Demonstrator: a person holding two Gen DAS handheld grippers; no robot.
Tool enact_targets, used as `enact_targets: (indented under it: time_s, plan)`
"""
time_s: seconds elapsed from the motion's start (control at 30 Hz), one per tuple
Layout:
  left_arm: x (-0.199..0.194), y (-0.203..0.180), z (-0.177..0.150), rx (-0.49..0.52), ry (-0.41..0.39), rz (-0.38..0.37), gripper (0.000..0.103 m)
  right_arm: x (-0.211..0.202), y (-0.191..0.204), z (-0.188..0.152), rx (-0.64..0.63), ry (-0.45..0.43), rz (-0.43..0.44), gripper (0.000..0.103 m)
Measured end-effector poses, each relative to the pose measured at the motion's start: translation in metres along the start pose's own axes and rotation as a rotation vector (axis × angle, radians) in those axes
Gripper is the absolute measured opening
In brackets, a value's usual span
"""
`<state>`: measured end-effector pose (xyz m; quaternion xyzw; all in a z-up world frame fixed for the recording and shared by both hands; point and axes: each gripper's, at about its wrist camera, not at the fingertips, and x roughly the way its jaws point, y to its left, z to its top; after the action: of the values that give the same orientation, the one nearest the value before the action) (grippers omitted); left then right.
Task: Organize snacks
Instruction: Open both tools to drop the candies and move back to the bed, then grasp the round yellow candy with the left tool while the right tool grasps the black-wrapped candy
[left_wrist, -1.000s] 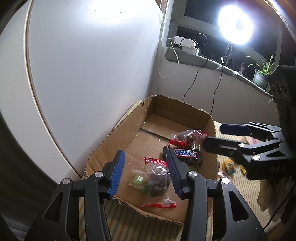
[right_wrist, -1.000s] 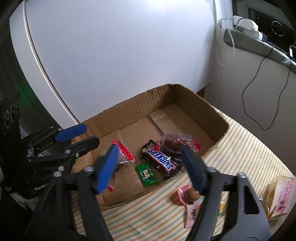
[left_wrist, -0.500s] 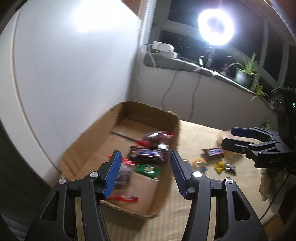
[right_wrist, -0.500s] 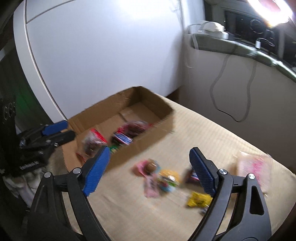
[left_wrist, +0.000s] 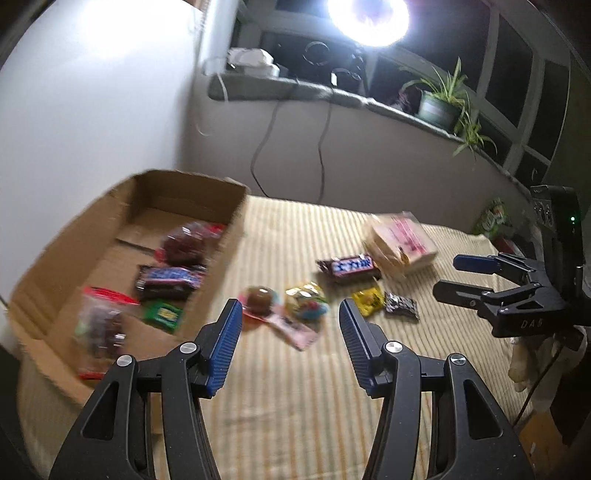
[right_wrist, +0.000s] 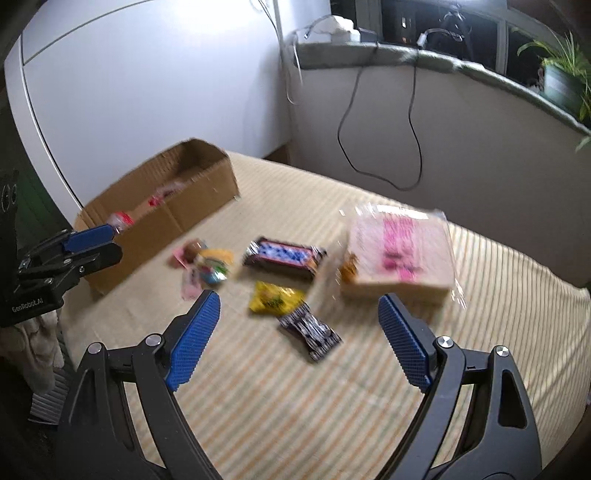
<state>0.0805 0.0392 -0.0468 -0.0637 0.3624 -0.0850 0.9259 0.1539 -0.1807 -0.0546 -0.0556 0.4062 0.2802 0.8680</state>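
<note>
A cardboard box (left_wrist: 225, 206) on the left holds a Snickers bar (left_wrist: 168, 282), a green packet (left_wrist: 162, 314) and bagged snacks (left_wrist: 99, 325). Loose on the striped cloth lie a second chocolate bar (right_wrist: 284, 256), a yellow packet (right_wrist: 273, 299), a dark patterned candy (right_wrist: 310, 330), round colourful sweets (right_wrist: 210, 264) and a large pink-printed pack (right_wrist: 399, 251). My left gripper (left_wrist: 290, 347) is open and empty, hovering above the sweets (left_wrist: 303, 304). My right gripper (right_wrist: 297, 341) is open and empty, above the dark candy; it also shows in the left wrist view (left_wrist: 456, 277).
A white wall panel (right_wrist: 147, 92) stands behind the box (right_wrist: 177, 206). A windowsill (left_wrist: 295, 90) carries a ring light (left_wrist: 369, 14), cables and a potted plant (left_wrist: 439, 103). The striped cloth (right_wrist: 295, 398) reaches toward me.
Both grippers have swung right, away from the box and over the loose snacks on the cloth. Both stayed open and empty.
</note>
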Motion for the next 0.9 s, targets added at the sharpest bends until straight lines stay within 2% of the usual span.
enact_targets:
  time_s: [0.1,0.27,0.67,0.9]
  plan:
    - [0.015,-0.010,-0.002,0.019,0.032,-0.009,0.054,0.006,-0.010,-0.008,0.004,0.017,0.005,0.089]
    - [0.042,-0.016,0.000,0.032,0.079,-0.007,0.053,0.024,-0.015,-0.012,-0.018,0.059,0.025,0.075]
    - [0.084,-0.023,0.008,0.080,0.133,0.022,0.051,0.063,-0.005,-0.012,-0.097,0.117,0.045,0.063]
    - [0.092,-0.021,0.006,0.085,0.158,0.028,0.040,0.079,0.002,-0.012,-0.138,0.140,0.033,0.054]
